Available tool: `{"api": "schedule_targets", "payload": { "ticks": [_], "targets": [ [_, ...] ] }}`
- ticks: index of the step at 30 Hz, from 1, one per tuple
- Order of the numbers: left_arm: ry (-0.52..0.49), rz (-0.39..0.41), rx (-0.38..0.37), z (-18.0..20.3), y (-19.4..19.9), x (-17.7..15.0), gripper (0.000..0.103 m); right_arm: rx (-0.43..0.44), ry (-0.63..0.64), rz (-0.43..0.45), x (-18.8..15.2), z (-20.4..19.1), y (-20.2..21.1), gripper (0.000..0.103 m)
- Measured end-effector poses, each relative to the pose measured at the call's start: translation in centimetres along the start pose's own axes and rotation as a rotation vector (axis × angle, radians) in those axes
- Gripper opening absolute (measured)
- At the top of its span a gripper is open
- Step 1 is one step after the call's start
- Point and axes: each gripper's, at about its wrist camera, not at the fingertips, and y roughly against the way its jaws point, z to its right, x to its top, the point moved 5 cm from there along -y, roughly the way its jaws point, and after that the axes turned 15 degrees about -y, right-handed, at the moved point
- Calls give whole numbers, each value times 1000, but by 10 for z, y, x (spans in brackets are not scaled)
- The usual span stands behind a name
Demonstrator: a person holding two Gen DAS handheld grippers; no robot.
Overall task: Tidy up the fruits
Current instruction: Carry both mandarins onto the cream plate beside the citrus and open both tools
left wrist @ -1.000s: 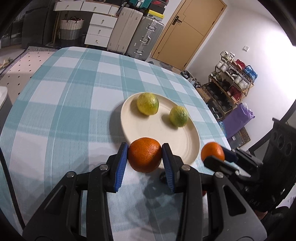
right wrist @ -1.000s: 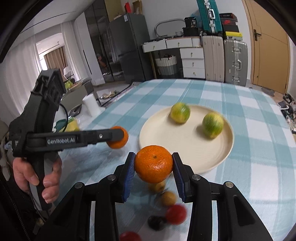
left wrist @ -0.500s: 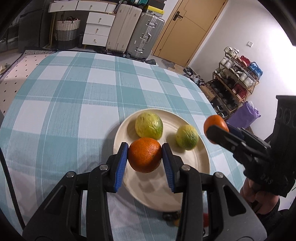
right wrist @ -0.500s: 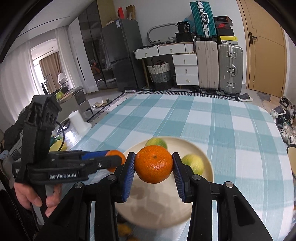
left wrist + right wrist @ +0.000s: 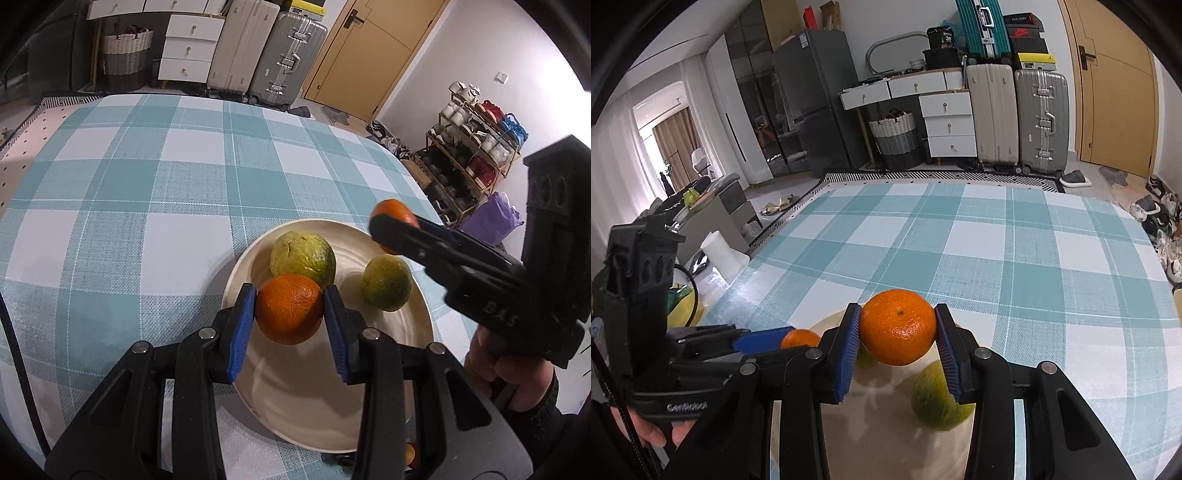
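Right now you are holding two oranges over the plate (image 5: 236,280) — one in each pair of tongs. Your left tongs (image 5: 290,308) are clenching an orange (image 5: 289,308) between their blue pads, hanging above the near left part of the plate, just in front of the larger green fruit (image 5: 303,256). Your right tongs (image 5: 897,341) are gripping a second orange (image 5: 897,326), stem dimple facing the camera, above the plate's far side. Two green fruits are lying on the plate; the smaller one (image 5: 386,282) is sitting to the right, apart from the larger. Seen from the left wrist, the right tongs are reaching in from the right — their orange is poised over the plate's far right rim. The plate is resting on the checked cloth (image 5: 147,206) covering the counter.
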Motion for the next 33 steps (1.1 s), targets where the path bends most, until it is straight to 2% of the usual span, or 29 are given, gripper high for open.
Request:
{"api": "schedule_targets", "payload": {
  "ticks": [16,18,20,25,33],
  "targets": [
    [-1,2,-32,-1,-12,-2,35,-75,-13,-65,-6,8,-35,42],
    [-27,-11,-20,3,-12,-1,36,-72,-4,-58,-7,7,-34,46],
    [-31,-10,-10,5,-11,-1,41,-66,-2,-44,-6,5,-31,57],
    [-7,11,10,4,-1,-1,56,-56,4,-12,-4,1,-21,61],
    [-20,10,21,11,11,-8,56,-67,16,10,-9,-5,-5,67]
  ]
}}
